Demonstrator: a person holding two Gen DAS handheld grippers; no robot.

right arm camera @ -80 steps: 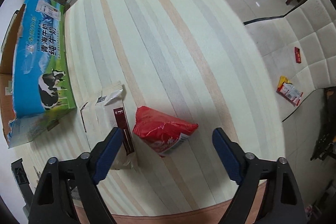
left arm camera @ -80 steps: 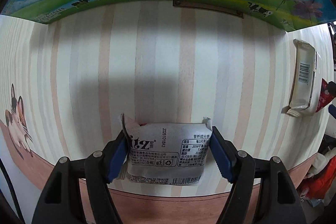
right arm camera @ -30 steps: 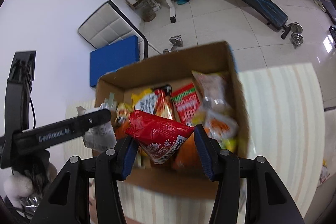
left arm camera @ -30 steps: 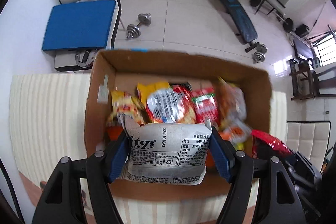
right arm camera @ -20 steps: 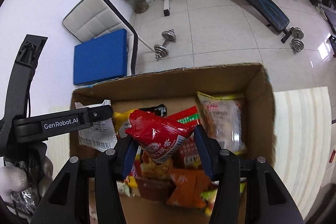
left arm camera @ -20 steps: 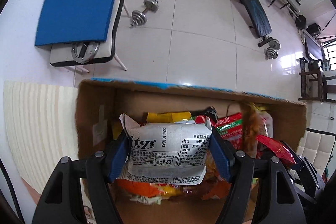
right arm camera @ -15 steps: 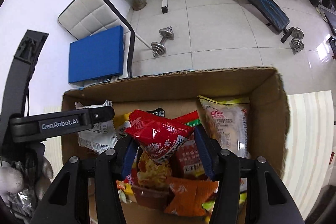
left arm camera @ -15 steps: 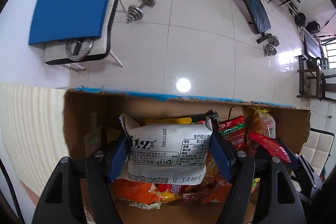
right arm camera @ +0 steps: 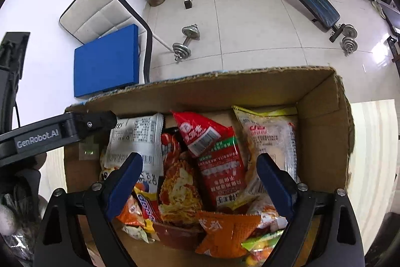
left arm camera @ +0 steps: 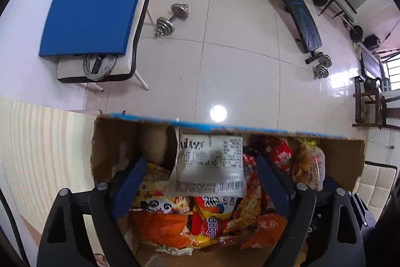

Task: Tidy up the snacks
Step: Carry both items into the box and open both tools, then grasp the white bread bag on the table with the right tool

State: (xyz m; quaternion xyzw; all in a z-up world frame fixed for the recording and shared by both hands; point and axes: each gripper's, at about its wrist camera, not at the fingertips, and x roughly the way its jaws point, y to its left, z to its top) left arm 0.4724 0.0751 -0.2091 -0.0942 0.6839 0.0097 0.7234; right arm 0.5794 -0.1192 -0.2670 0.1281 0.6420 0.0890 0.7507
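An open cardboard box (left arm camera: 105, 142) (right arm camera: 322, 101) full of snack packets sits on the striped table. My left gripper (left arm camera: 200, 182) is open above it; the white snack packet (left arm camera: 210, 164) (right arm camera: 136, 139) lies loose on the pile near the box's far wall. My right gripper (right arm camera: 200, 179) is open too; the red snack packet (right arm camera: 202, 133) rests on the other snacks ahead of its fingers. The left gripper's arm (right arm camera: 50, 134) shows at the left of the right wrist view.
Beyond the box are a white chair with a blue cushion (left arm camera: 90, 21), a dumbbell (left arm camera: 172, 19) and a weight bench (left arm camera: 292, 9) on the tiled floor. The striped tablecloth (left arm camera: 37, 154) lies left of the box and also right of it (right arm camera: 370, 154).
Both grippers have opened and let go of their packets. The white packet and the red packet have dropped onto the snack pile in the box.
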